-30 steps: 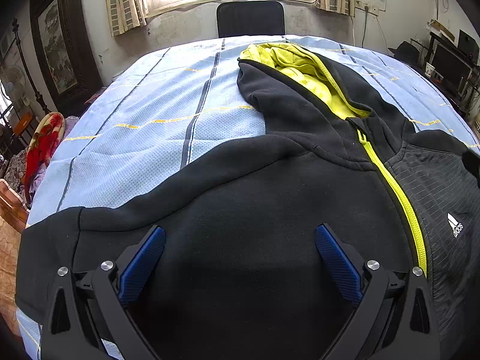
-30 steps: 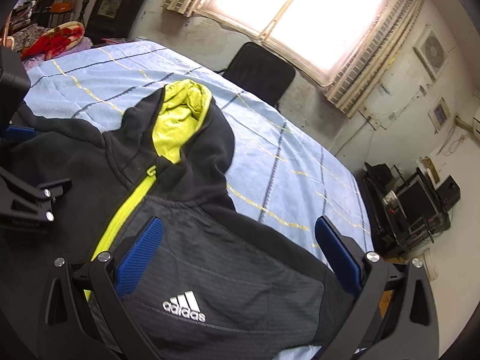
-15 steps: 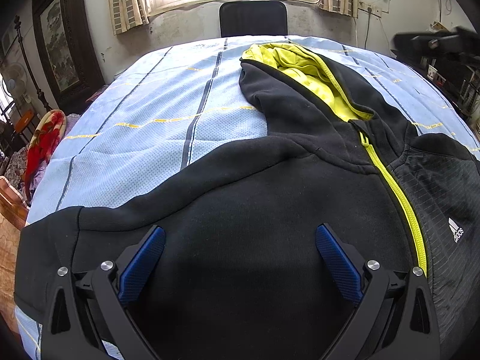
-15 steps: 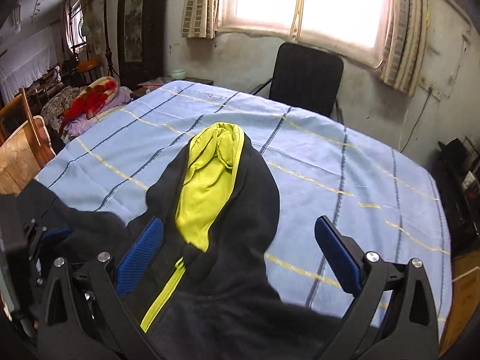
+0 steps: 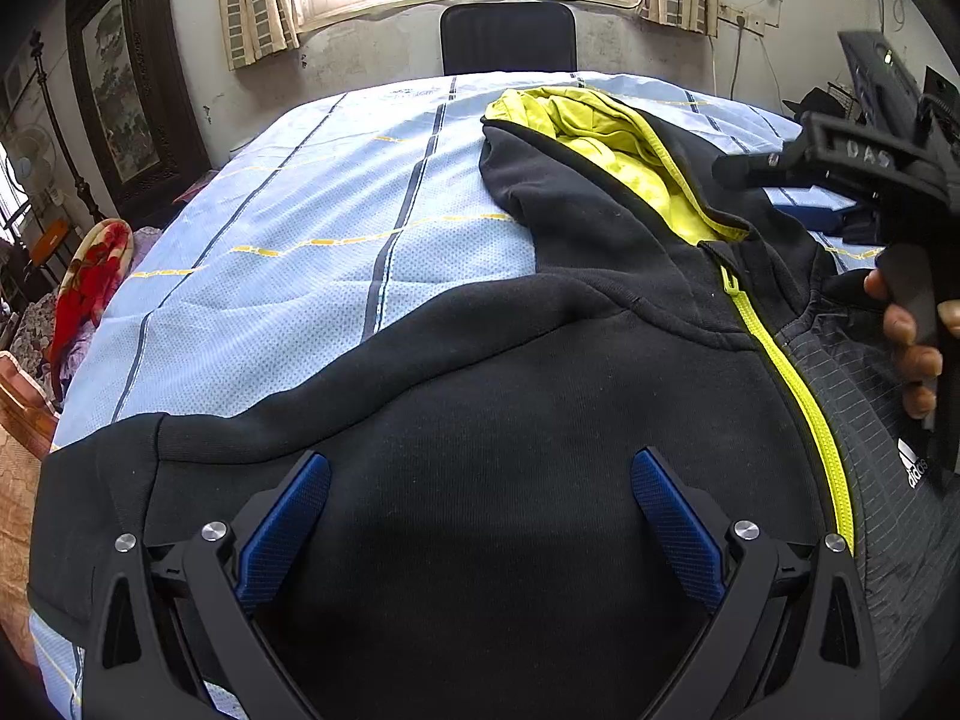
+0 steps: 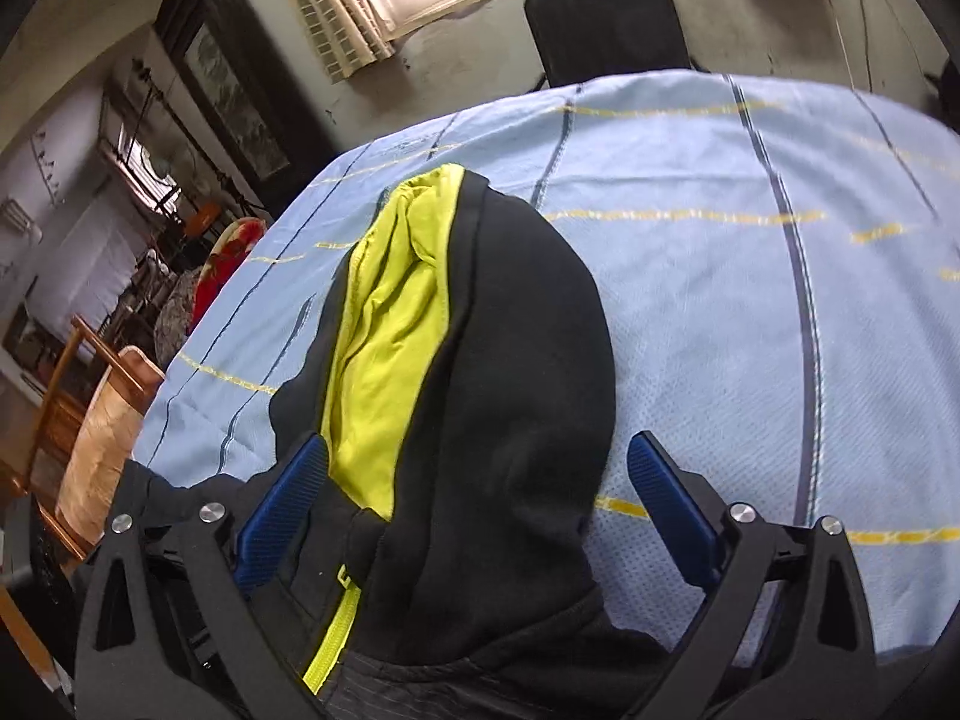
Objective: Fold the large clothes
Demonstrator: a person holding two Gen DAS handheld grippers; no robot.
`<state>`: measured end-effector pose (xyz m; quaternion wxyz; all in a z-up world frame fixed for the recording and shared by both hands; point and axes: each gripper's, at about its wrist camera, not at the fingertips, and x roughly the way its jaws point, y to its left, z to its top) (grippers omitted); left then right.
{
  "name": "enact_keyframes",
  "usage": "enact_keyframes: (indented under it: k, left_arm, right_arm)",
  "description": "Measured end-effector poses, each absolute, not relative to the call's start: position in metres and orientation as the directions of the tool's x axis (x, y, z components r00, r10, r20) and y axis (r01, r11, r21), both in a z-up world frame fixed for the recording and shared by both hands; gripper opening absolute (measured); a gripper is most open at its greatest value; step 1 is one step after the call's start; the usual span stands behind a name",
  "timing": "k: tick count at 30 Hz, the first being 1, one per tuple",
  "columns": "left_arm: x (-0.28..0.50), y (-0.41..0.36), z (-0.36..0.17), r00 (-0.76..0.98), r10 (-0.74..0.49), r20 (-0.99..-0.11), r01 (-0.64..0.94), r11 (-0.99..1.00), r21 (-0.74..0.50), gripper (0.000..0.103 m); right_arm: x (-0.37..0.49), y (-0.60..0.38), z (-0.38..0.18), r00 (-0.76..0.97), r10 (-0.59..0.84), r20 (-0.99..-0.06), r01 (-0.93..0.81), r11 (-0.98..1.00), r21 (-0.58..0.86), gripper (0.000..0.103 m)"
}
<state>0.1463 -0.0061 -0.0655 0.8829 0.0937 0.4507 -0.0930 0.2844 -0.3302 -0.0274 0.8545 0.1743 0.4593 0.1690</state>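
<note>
While spread flat, hoodie (image 5: 510,420), tools (image 5: 480,516) open

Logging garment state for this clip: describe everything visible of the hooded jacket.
The hooded jacket is black, fleece-like, with a lime-yellow zipper closed up the front and a lime-yellow lining in the hood. One chest panel is a grey grid fabric bearing a white logo. It lies face up, spread flat on the blue striped cloth, hood pointing toward the window. Neither open gripper grasps it.
</note>
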Motion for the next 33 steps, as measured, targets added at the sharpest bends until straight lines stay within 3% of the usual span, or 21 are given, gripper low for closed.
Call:
enact_keyframes:
  k: [8,14,25,31,33]
  left_arm:
    - [0.146,-0.005,-0.065,0.575,-0.084,-0.814,0.248,0.966,0.076,0.1]
    - [0.146,-0.003,-0.064,0.576,-0.084,-0.813,0.244,0.967,0.072,0.1]
    - [0.154,0.011,-0.065,0.57,-0.063,-0.819,0.167,0.985,0.041,0.1]
    - [0.153,0.011,-0.065,0.571,-0.06,-0.819,0.166,0.985,0.044,0.1]
    - [0.153,0.011,-0.065,0.571,-0.06,-0.819,0.166,0.985,0.043,0.1]
  right_arm:
    - [0.238,-0.399,-0.001,0.559,0.496,-0.665,0.022,0.793,0.609,0.094]
    - [0.149,-0.442,0.014,0.569,0.46,-0.681,0.067,0.8,0.596,0.094]
    - [-0.008,-0.544,0.02,0.722,0.19,-0.665,0.305,0.776,0.553,0.094]
    - [-0.04,-0.568,-0.004,0.728,0.194,-0.657,0.395,0.664,0.635,0.048]
    - [-0.034,-0.577,-0.016,0.721,0.2,-0.664,0.441,0.606,0.662,0.044]
